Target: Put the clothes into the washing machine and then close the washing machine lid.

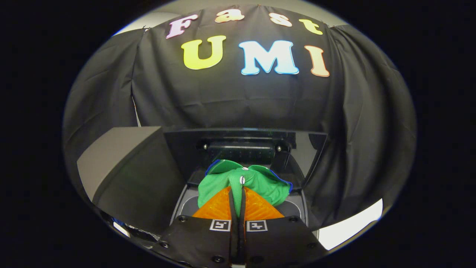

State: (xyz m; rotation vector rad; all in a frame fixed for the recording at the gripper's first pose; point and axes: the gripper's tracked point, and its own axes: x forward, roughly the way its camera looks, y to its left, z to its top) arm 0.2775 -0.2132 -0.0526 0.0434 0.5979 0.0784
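Note:
A green garment with blue trim [260, 182] bunches up right at my fingertips, and my gripper [237, 191] is shut on a fold of it. The cloth hangs above the grey top of the washing machine [293, 206]. Beyond the garment the machine's dark lid [245, 147] stands raised upright, with its hinge block behind the cloth. The drum opening is hidden below the garment and my fingers.
A grey slanted panel [122, 167] rises close on the left of the machine. Black booth cloth [230, 100] hangs behind and to both sides. A strip of pale floor [353, 223] shows to the lower right.

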